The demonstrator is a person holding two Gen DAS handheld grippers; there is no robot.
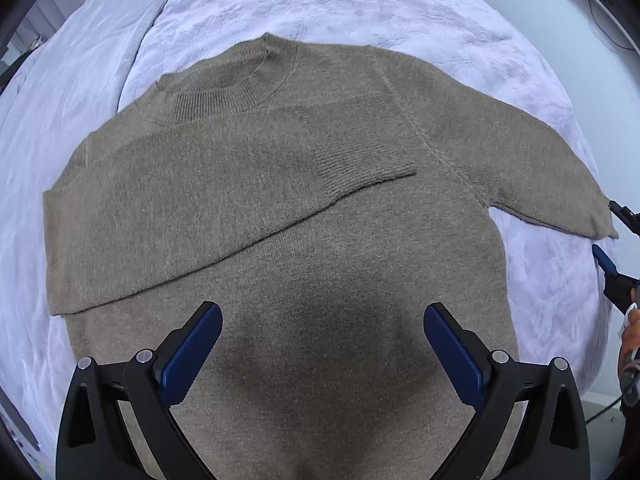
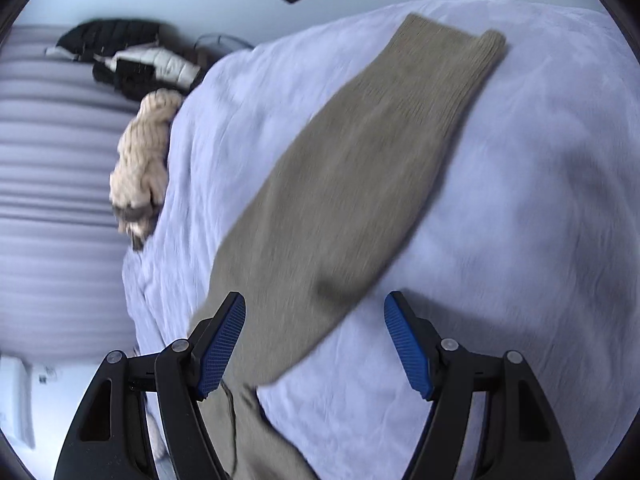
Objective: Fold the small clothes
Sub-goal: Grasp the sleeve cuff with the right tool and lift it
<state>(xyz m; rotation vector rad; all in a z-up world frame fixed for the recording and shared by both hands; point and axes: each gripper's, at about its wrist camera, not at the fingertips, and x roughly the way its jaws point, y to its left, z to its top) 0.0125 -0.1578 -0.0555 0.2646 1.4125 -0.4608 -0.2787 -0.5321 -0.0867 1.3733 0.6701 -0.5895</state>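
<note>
Left wrist view: brown sweater [image 1: 280,208] spread flat on the pale blanket [image 1: 360,12], neck pointing away. One sleeve [image 1: 224,208] already folded across the chest, cuff landing near the middle. Other sleeve [image 1: 532,168] still sticking out to the side. Left gripper [image 1: 323,320] hanging over the lower body of the sweater, pads spread wide, holding nothing.

Right wrist view: pretty blurry. Same unfolded sleeve running diagonally up the blanket, ribbed cuff [image 2: 480,52] at the far end. Right gripper [image 2: 315,312] parked over the shoulder end of that sleeve, also wide apart and empty. Fluffy beige thing [image 2: 142,168] at the bed edge, plus dark clothes [image 2: 116,52] further off, well clear of the work.

Stuff that could go sideways from here, just guessing:

- Grabbing too deep and pinching blanket along with knit. Soft, wrinkly bedding, so easy to do, and then the whole layout drags.
- Pinching near the shoulder instead of out toward the cuff. Probably leaves the far end flopping and landing twisted or bunched.
- Swinging the sleeve over too fast or too low and catching the already folded one, undoing that fold.
- Tugging without anything pinning the body. Knit slides easily on a blanket, so the sweater could skew and spoil a neat fold.
- Closing on a single layer only and getting a lumpy crease.
</note>
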